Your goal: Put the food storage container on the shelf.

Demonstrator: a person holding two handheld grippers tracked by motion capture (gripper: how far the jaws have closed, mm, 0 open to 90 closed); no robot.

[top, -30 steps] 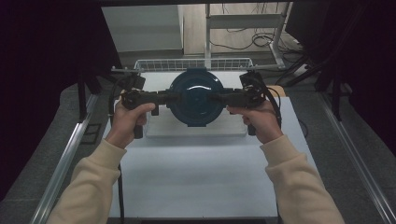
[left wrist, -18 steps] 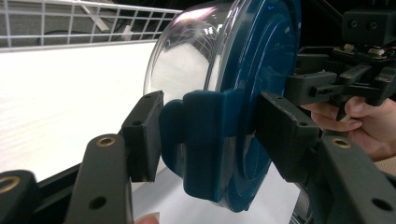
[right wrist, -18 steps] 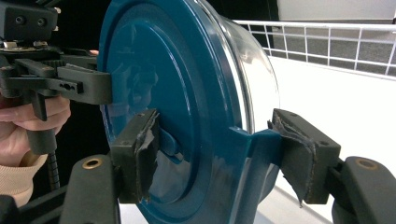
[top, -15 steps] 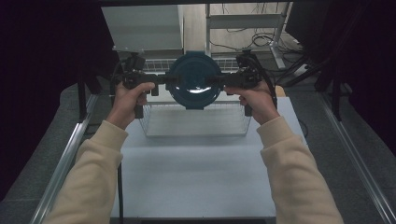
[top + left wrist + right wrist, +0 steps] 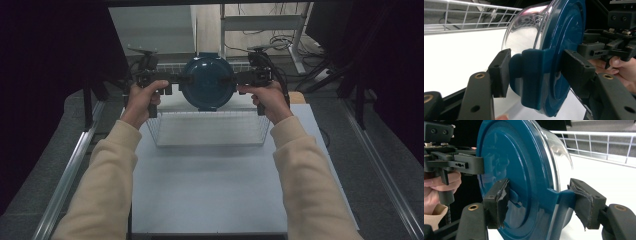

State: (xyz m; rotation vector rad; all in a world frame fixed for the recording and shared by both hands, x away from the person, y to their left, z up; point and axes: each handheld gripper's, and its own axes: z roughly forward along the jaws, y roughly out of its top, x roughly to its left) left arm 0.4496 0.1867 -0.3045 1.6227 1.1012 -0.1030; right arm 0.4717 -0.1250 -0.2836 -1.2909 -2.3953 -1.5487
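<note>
The white table (image 5: 220, 185) is sitting amid dark surroundings, bearing a wire basket (image 5: 207, 131). Above the basket, the left gripper (image 5: 534, 72) and right gripper (image 5: 536, 200) are clamping a tilted blue-lidded bowl (image 5: 206, 83); no writing seems legible.

Right claw (image 5: 539, 206) clamps the blue-lidded clear container (image 5: 524, 170) — wire basket rail (image 5: 599, 141) behind.
</note>
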